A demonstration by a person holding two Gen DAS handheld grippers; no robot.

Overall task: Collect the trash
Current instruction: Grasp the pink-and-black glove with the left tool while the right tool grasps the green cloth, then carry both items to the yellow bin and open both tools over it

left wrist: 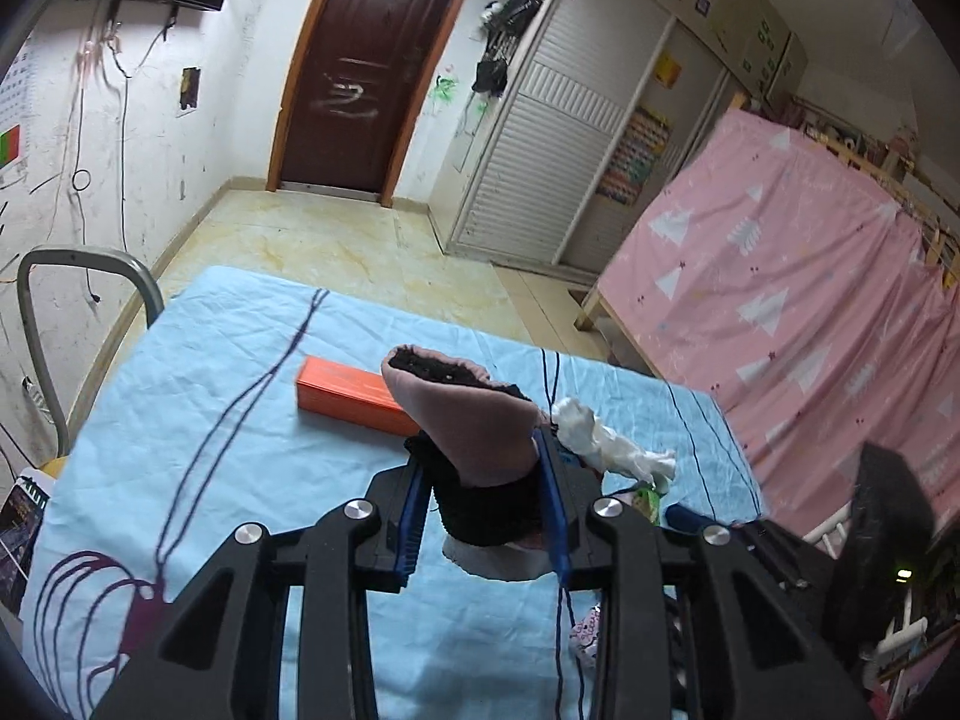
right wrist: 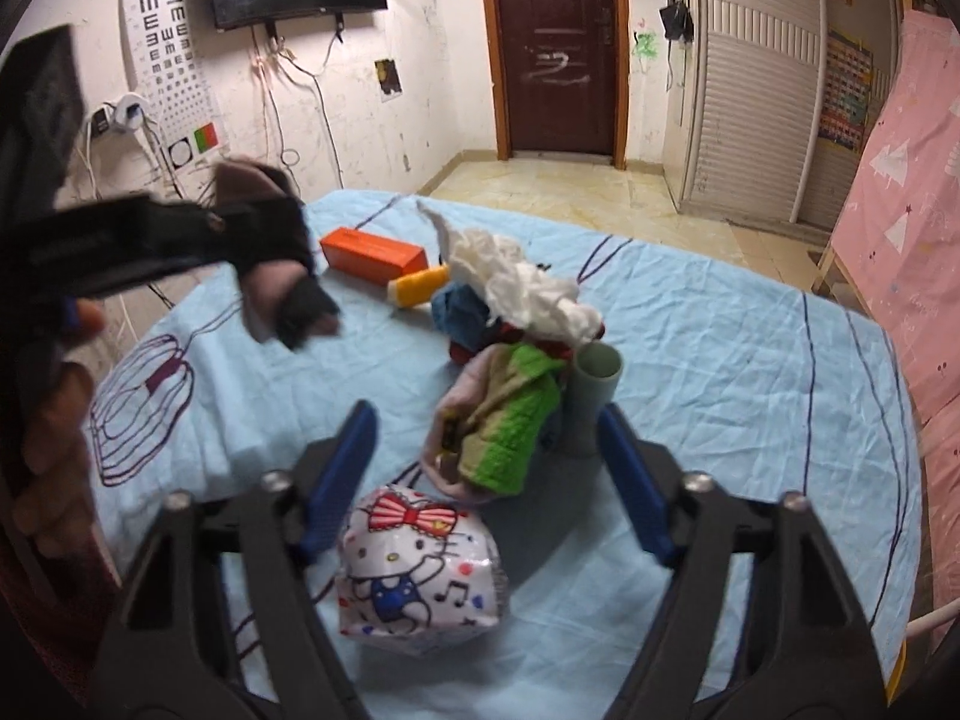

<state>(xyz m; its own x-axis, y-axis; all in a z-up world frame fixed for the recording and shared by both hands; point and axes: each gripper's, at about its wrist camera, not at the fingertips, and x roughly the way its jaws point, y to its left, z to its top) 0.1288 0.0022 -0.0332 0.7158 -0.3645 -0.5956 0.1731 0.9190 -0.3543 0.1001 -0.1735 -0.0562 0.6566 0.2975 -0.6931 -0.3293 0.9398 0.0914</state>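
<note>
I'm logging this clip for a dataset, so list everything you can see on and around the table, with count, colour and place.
sock: 1, pink and black, held off the table in the left gripper
box: 1, orange, far side of the table
tissue: 1, white, crumpled on top of the pile
cloth: 1, green and tan, front of the pile
tube: 1, grey-green, upright right of the cloth
packet: 1, white cartoon print, nearest the right gripper
table: 1, light blue cover
door: 1, dark brown, far wall
left gripper: shut on the sock
right gripper: open above the packet
</note>
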